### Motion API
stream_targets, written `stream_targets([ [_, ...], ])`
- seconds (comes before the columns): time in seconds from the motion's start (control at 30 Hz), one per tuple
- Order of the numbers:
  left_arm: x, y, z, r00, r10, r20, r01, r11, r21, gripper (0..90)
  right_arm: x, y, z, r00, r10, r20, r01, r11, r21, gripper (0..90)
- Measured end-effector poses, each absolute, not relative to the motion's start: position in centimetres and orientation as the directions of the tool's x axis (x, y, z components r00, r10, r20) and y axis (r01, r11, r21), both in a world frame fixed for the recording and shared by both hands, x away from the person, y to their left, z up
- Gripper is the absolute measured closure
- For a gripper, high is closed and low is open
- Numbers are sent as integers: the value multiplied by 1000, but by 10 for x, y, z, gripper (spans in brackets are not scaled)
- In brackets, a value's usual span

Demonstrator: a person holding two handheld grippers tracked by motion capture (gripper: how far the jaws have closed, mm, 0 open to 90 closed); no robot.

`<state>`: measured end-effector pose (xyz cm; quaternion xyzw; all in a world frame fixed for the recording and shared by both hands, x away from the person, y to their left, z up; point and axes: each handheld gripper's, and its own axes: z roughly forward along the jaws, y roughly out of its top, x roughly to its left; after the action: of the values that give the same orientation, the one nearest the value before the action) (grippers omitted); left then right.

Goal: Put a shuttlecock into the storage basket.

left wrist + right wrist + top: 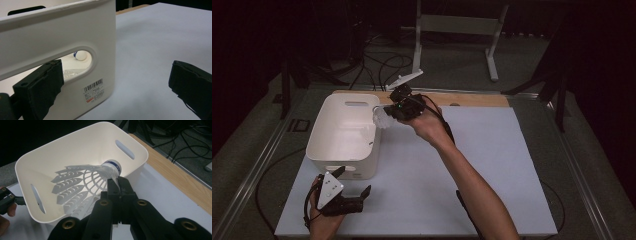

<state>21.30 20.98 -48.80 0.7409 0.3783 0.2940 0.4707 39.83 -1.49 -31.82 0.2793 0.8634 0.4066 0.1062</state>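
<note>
Right tool (117,182) clamped on shuttlecock (85,185) above white bin (32,160)

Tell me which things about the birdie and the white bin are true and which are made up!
1. The right gripper pinches a shuttlecock. True.
2. The shuttlecock lies on the table. False: it is held above the bin.
3. The left gripper is open beside the bin's handle slot. True.
4. The bin is black. False: it is white.
5. A barcode label sits on the bin's wall. True.
</note>
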Motion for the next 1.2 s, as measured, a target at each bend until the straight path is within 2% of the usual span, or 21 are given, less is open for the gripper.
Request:
stream_targets([
  [1.2,213,210,-488,541,837,79,283,-270,920,5,397,17,-324,-867,491,81,363,513,777,899],
])
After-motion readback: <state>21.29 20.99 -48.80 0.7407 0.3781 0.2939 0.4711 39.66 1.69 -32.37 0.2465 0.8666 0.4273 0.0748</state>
